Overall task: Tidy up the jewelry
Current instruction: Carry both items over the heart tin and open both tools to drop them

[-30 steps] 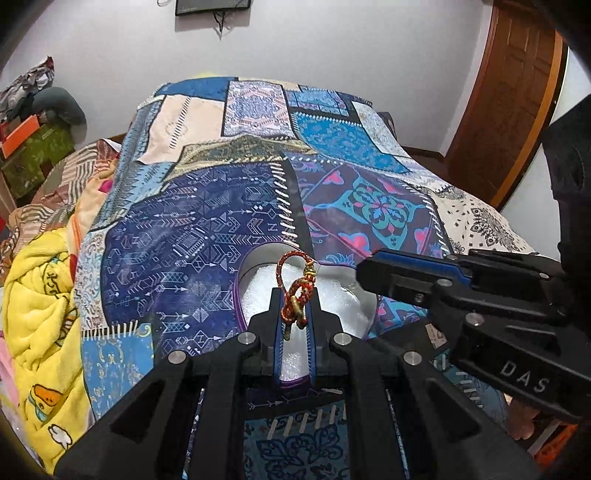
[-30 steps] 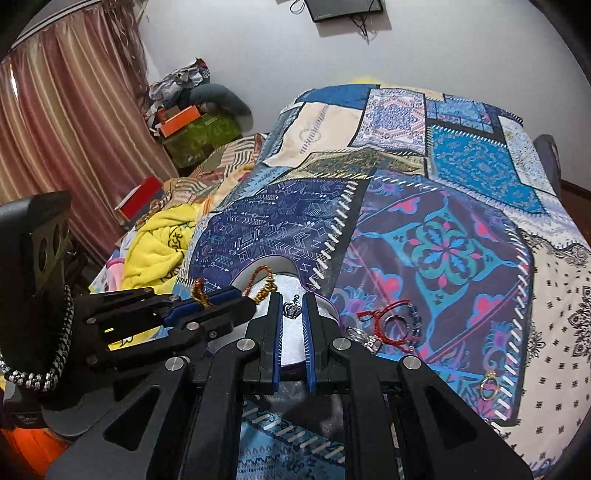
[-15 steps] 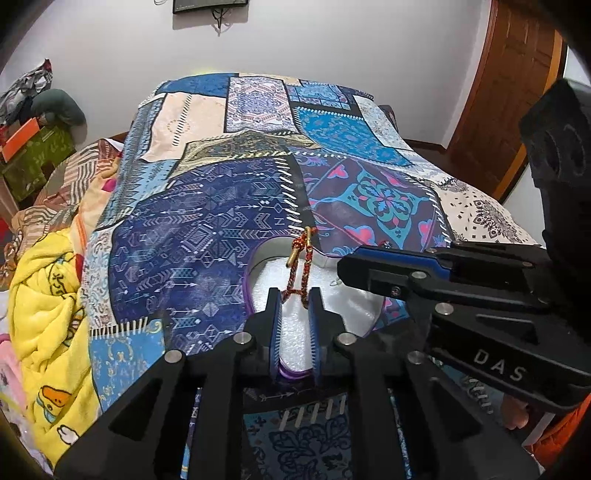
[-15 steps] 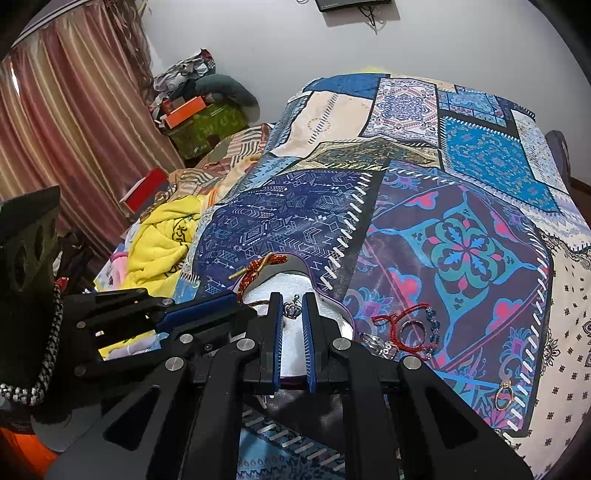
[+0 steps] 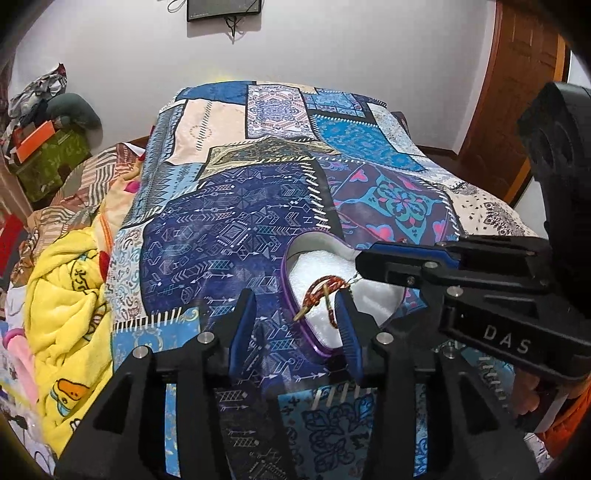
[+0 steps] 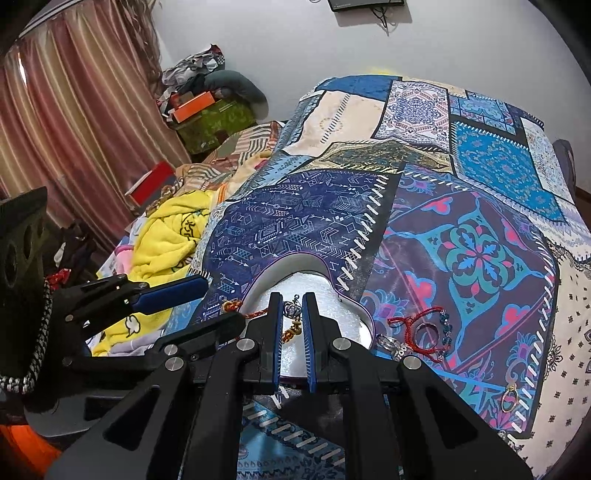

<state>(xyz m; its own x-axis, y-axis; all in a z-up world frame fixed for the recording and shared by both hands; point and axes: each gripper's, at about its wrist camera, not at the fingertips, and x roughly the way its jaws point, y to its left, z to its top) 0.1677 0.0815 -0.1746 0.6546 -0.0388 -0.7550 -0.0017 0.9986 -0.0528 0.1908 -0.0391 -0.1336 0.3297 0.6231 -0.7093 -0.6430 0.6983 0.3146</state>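
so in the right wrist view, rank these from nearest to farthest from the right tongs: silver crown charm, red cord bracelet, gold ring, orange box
1. silver crown charm, between the right tongs
2. red cord bracelet, on the bedspread just right of them
3. gold ring, farther right, near the bed's edge
4. orange box, far back left by the wall

Lighting's pretty even and soft in both views, looks like a ceiling light somewhere overhead since the white wall (image 5: 332, 55) is bright and the screen on the wall (image 5: 223, 9) throws a short shadow toward 6 o'clock. Heavy fisheye bend with black vignette in every corner, and the door (image 5: 524, 92) at 2 o'clock curves hard. The bedspread (image 6: 461, 240) is fairly sharp mid-frame, a bit hazy and soft near the rim, and there's a mild sheen on the black tool arms at 6 o'clock.
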